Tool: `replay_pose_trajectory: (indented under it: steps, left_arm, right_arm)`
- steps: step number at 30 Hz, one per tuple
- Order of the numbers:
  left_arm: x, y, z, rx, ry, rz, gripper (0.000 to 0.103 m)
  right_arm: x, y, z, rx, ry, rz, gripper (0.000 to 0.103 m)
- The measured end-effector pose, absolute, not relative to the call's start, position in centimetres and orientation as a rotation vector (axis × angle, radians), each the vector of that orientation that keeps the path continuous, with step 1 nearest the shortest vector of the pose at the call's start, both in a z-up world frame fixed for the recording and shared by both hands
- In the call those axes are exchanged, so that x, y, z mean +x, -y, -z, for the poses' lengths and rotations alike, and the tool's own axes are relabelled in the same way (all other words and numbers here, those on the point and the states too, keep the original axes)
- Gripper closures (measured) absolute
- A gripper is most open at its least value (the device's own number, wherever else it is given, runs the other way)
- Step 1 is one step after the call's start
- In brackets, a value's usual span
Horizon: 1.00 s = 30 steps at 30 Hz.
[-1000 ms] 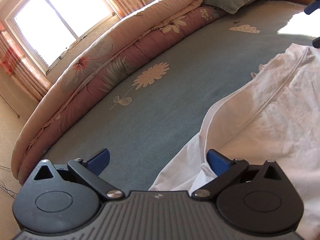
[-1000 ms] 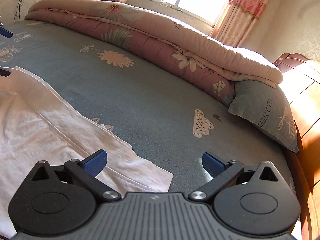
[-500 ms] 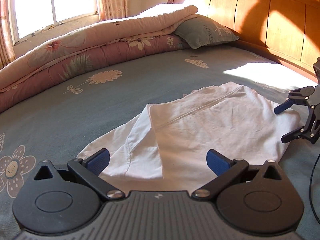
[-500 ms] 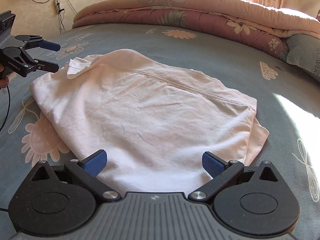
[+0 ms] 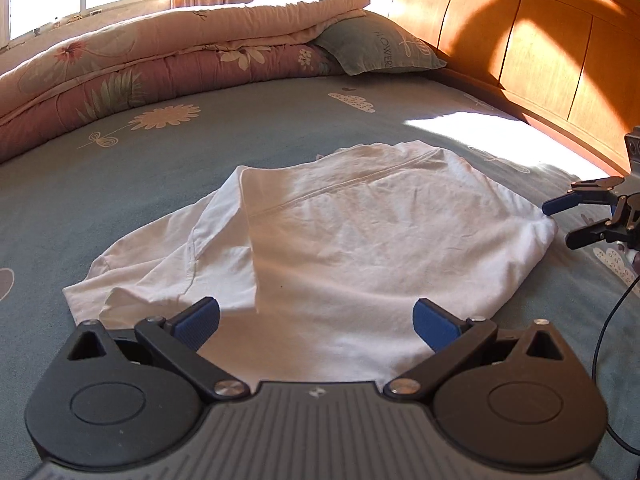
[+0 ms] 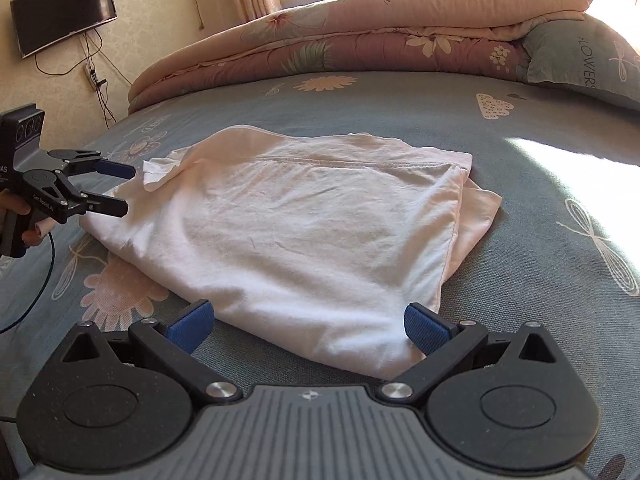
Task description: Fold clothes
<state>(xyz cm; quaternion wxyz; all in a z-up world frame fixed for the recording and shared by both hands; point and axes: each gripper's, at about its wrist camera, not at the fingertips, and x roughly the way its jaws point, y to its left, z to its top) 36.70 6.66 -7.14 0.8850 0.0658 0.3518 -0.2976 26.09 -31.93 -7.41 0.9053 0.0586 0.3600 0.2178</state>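
A white garment (image 5: 360, 248) lies folded in a rough rectangle on the blue-grey bed sheet (image 5: 120, 184), with a sleeve sticking out at one end. My left gripper (image 5: 316, 320) hovers open over its near edge, holding nothing. The right gripper (image 5: 560, 224) shows at the far right, open, just beside the garment's corner. In the right wrist view the garment (image 6: 300, 232) fills the middle, and my right gripper (image 6: 306, 326) is open above its near edge. There, a hand holds the left gripper (image 6: 125, 191) open beside the sleeve end.
A rolled floral quilt (image 5: 160, 60) and a grey-green pillow (image 5: 380, 48) lie along the far side of the bed. A wooden headboard (image 5: 520, 40) rises on the right. A television (image 6: 64, 12) hangs on the wall. Cables (image 5: 608, 320) trail from the grippers.
Both grippers have pulled back and up from the cloth, staying open. The views went from a close look at the garment's edge to the whole folded garment.
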Motion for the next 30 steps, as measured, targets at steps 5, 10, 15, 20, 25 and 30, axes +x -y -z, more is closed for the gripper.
replay_pose_trajectory:
  steps: [5,10,15,20,25,30]
  left_arm:
    - [35.3,-10.6,7.4,-0.051,-0.751,0.573,0.001]
    - [33.9,-14.6,7.7,-0.239,-0.766,0.523,0.001]
    - [34.4,-19.0,8.4,-0.45,-0.768,0.458,0.001]
    - [36.4,-21.2,10.8,-0.677,-0.815,0.497,0.001]
    - [38.1,-22.0,11.9,-0.796,-0.853,0.566,0.001]
    - [39.8,-22.5,12.5,-0.855,-0.896,0.633,0.001]
  right_arm:
    - [26.3,34.4,7.3,0.292,-0.731,-0.421,0.0]
    - [26.0,34.4,7.0,0.321,-0.704,-0.419,0.0]
    - [26.0,35.0,7.3,0.329,-0.718,-0.378,0.0]
    - [27.0,36.8,8.8,0.47,-0.761,-0.378,0.0]
    - [28.3,39.0,11.3,0.724,-0.812,-0.456,0.0]
    - [29.5,40.8,12.6,0.912,-0.81,-0.533,0.0]
